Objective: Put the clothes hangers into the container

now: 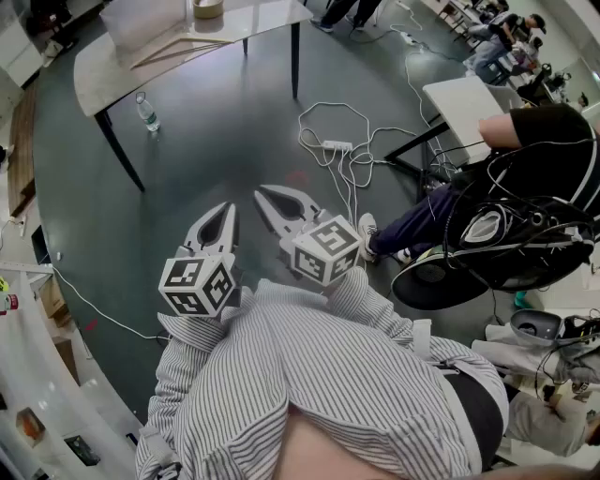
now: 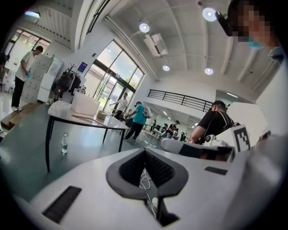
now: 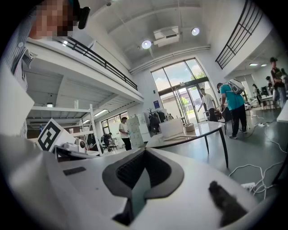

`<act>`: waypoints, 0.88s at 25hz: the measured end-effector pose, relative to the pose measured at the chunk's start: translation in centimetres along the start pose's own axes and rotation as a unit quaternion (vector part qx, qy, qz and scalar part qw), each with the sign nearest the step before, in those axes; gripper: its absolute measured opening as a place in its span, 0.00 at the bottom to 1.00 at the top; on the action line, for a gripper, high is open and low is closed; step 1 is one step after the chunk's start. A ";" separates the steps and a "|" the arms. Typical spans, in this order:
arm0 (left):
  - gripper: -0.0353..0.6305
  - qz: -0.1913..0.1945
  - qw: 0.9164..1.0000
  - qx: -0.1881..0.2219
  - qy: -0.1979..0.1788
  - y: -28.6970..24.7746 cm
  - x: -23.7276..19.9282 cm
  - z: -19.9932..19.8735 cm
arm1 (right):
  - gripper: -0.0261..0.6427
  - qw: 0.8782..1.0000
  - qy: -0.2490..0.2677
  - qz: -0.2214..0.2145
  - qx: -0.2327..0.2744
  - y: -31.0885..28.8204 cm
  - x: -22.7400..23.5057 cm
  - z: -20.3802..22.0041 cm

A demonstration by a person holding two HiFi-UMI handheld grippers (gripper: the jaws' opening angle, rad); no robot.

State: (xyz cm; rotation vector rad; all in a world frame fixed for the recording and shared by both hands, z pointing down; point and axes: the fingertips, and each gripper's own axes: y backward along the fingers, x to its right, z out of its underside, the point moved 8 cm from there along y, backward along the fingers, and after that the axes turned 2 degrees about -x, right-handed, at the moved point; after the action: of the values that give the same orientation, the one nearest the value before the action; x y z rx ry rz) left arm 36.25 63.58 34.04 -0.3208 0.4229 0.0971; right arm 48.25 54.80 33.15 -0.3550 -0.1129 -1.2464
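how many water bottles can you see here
1: a bottle standing upright on the floor, beside a leg of the table. Others may be hidden behind furniture or people.

The shirt (image 1: pixel 309 375) has thin dark stripes on white. The left gripper (image 1: pixel 223 214) and the right gripper (image 1: pixel 267 197) are white, their marker cubes (image 1: pixel 199 286) black-and-white. The floor (image 1: pixel 216 122) is dark grey-green.

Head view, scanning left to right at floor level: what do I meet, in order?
Water bottle → left gripper → right gripper → seated person in black.
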 end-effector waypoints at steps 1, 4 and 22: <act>0.07 -0.004 1.000 -0.003 -0.002 -0.1 0.1 0.0 | 0.06 1.000 0.000 0.000 0.000 0.0 0.1 -0.1; 0.07 -0.010 1.000 -0.008 -0.009 -0.5 0.4 -0.1 | 0.06 1.000 0.000 -0.001 -0.002 0.1 0.3 -0.1; 0.07 -0.024 0.999 -0.017 -0.012 -1.4 0.6 0.4 | 0.06 0.999 -0.034 -0.010 -0.001 0.3 2.1 0.0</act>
State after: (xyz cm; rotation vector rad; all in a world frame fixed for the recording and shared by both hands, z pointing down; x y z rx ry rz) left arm 37.19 62.38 34.49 -0.3628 0.3898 0.0617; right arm 49.22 52.96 33.71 -0.3980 -0.1736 -1.2540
